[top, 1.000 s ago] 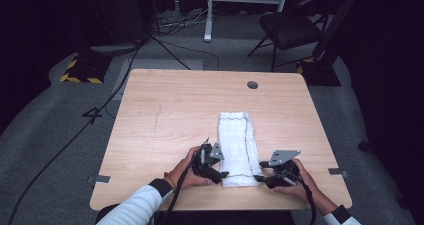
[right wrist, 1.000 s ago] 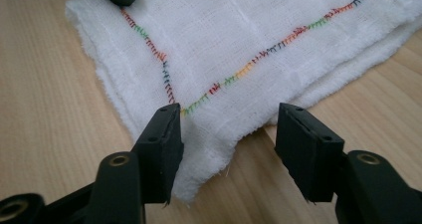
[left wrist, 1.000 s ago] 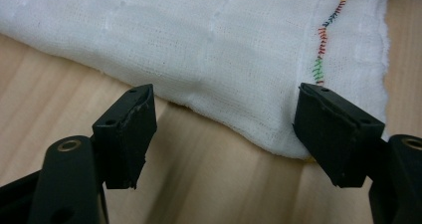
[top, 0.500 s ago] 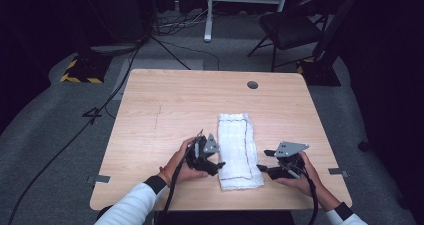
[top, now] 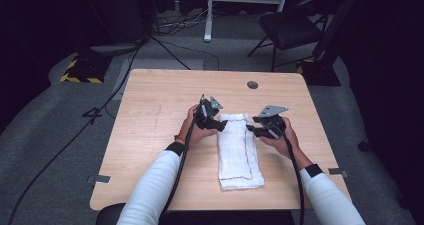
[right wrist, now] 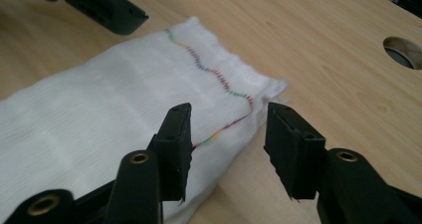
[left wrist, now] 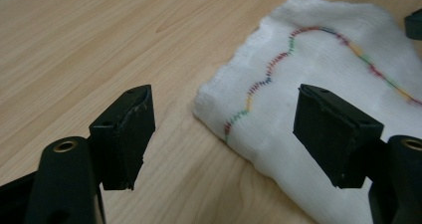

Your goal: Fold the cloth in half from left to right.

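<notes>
Folded white towel (top: 239, 150) lies on wooden table (top: 150, 135). My left gripper (left wrist: 224, 129) gapes wide at its far corner; my right gripper (right wrist: 226, 139), jaws just narrowing, straddles the opposite corner, gripping nothing.

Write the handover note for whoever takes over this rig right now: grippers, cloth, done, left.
Left hand-held gripper: open, nothing held, jaws straddling the far left corner of the white towel.
Right hand-held gripper: open, jaws have just been closing, with the far right corner's edge between them but not pinched.
Towel: folded into a long strip, lying flat on the wooden table, running away from the person, coloured wavy stitching on top.
Done: lengthwise fold looks finished.
Left: probably grip both far corners and fold the strip toward the near end; neither corner is gripped yet.
</notes>
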`<state>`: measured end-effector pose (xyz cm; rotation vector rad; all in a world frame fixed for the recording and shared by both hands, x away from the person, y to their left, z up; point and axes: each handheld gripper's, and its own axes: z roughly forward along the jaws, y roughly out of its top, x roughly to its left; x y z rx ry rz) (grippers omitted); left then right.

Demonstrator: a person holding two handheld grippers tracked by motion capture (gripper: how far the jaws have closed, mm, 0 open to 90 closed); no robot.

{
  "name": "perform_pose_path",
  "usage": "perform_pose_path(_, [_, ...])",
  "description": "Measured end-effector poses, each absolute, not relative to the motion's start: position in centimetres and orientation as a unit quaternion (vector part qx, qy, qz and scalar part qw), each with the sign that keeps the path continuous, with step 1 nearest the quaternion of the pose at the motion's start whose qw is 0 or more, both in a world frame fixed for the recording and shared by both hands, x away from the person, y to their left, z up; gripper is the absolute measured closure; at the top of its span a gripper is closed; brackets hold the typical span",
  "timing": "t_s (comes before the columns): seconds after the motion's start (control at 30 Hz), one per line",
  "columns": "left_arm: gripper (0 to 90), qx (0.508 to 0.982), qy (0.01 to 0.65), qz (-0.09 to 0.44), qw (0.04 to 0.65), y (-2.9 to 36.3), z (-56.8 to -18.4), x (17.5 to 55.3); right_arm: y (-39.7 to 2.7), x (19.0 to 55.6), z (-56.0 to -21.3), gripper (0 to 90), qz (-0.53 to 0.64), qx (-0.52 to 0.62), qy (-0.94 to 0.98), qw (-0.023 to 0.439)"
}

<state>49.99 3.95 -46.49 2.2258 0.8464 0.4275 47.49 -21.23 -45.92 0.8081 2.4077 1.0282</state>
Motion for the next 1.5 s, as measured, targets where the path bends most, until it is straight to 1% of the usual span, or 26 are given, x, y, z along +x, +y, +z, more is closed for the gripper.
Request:
perform_pose_path(0.07, [24.5, 0.858, 0.342, 0.160, 0.348, 3.4, -47.1, 50.9, -21.1, 48.1, -46.1, 57.8, 0.367, 0.294, 0.859, 0.204])
perform_pose_path(0.13, [24.6, 0.864, 0.342, 0.164, 0.331, 2.8, -47.8, 51.5, -21.0, 49.3, -46.6, 57.9, 0.366, 0.308, 0.856, 0.197])
perform_pose_path(0.2, [24.5, 0.868, 0.346, 0.161, 0.319, 2.4, -48.4, 52.0, -20.8, 50.3, -47.0, 58.3, 0.359, 0.317, 0.855, 0.201])
perform_pose_path(0.23, [24.1, 0.868, 0.349, 0.156, 0.316, 2.2, -48.6, 52.2, -20.7, 51.0, -47.3, 57.8, 0.358, 0.328, 0.853, 0.193])
perform_pose_path(0.27, [24.1, 0.868, 0.351, 0.151, 0.318, 2.1, -48.8, 52.4, -20.7, 51.0, -47.3, 57.8, 0.358, 0.328, 0.853, 0.193])
perform_pose_path(0.33, [23.7, 0.866, 0.358, 0.140, 0.321, 2.1, -49.0, 52.4, -20.7, 51.6, -47.6, 55.0, 0.361, 0.339, 0.850, 0.182])
perform_pose_path(0.37, [23.0, 0.866, 0.358, 0.135, 0.322, 2.1, -49.2, 52.5, -20.6, 51.9, -47.9, 52.9, 0.370, 0.342, 0.849, 0.161])
perform_pose_path(0.53, [21.8, 0.859, 0.369, 0.112, 0.337, 2.7, -49.6, 52.8, -19.9, 52.0, -48.4, 51.1, 0.342, 0.328, 0.865, 0.163])
perform_pose_path(0.63, [21.5, 0.860, 0.356, 0.114, 0.347, 3.0, -49.8, 52.8, -19.8, 52.5, -48.8, 49.0, 0.336, 0.332, 0.867, 0.161])
perform_pose_path(0.7, [21.7, 0.863, 0.350, 0.117, 0.346, 3.0, -49.8, 52.9, -19.9, 52.9, -48.9, 48.3, 0.338, 0.337, 0.866, 0.149])
perform_pose_path(0.73, [22.3, 0.865, 0.346, 0.113, 0.345, 3.0, -49.8, 53.0, -19.9, 53.1, -48.9, 48.8, 0.338, 0.341, 0.866, 0.139])
perform_pose_path(0.8, [23.2, 0.867, 0.341, 0.111, 0.346, 3.0, -49.8, 53.1, -20.1, 53.6, -48.9, 55.6, 0.340, 0.343, 0.869, 0.110])
perform_pose_path(0.83, [23.2, 0.869, 0.338, 0.106, 0.345, 3.0, -49.7, 53.1, -20.1, 53.6, -48.9, 55.6, 0.340, 0.343, 0.869, 0.110])
perform_pose_path(0.87, [26.4, 0.873, 0.327, 0.102, 0.347, 3.0, -49.6, 53.1, -20.1, 53.7, -48.9, 57.5, 0.342, 0.342, 0.869, 0.106])
perform_pose_path(0.9, [35.2, 0.875, 0.321, 0.097, 0.348, 3.0, -49.5, 53.1, -20.1, 53.7, -48.8, 65.7, 0.345, 0.337, 0.871, 0.095])
perform_pose_path(0.93, [35.2, 0.878, 0.316, 0.094, 0.347, 3.0, -49.5, 53.2, -20.1, 53.7, -48.8, 65.7, 0.345, 0.337, 0.871, 0.095])
perform_pose_path(1.0, [42.8, 0.878, 0.312, 0.086, 0.352, 3.0, -49.4, 53.2, -20.0, 53.7, -48.8, 73.1, 0.349, 0.332, 0.872, 0.083])
perform_pose_path(1.03, [52.2, 0.879, 0.310, 0.085, 0.353, 3.1, -49.4, 53.3, -20.0, 53.6, -48.8, 80.2, 0.351, 0.328, 0.874, 0.075])
perform_pose_path(1.07, [52.2, 0.878, 0.312, 0.077, 0.356, 3.2, -49.3, 53.3, -20.0, 53.6, -48.8, 80.2, 0.351, 0.328, 0.874, 0.075])
perform_pose_path(1.1, [61.8, 0.877, 0.315, 0.073, 0.355, 3.2, -49.3, 53.4, -19.7, 53.4, -48.8, 82.4, 0.348, 0.318, 0.877, 0.090])
perform_pose_path(1.13, [61.8, 0.877, 0.314, 0.070, 0.357, 3.3, -49.3, 53.5, -19.7, 53.4, -48.8, 82.4, 0.348, 0.318, 0.877, 0.090])
perform_pose_path(1.23, [70.0, 0.878, 0.317, 0.068, 0.353, 3.1, -49.1, 53.7, -19.3, 53.5, -48.8, 83.4, 0.345, 0.316, 0.876, 0.115])
perform_pose_path(1.3, [73.1, 0.883, 0.310, 0.091, 0.340, 2.6, -48.9, 53.6, -19.2, 53.6, -48.7, 83.5, 0.342, 0.313, 0.877, 0.126])
perform_pose_path(1.4, [75.4, 0.891, 0.298, 0.119, 0.321, 1.9, -48.5, 53.6, -19.0, 53.6, -48.6, 83.6, 0.340, 0.314, 0.876, 0.139])
perform_pose_path(1.5, [76.1, 0.887, 0.299, 0.135, 0.326, 1.8, -47.8, 53.9, -19.1, 53.6, -47.8, 83.8, 0.344, 0.315, 0.871, 0.155])
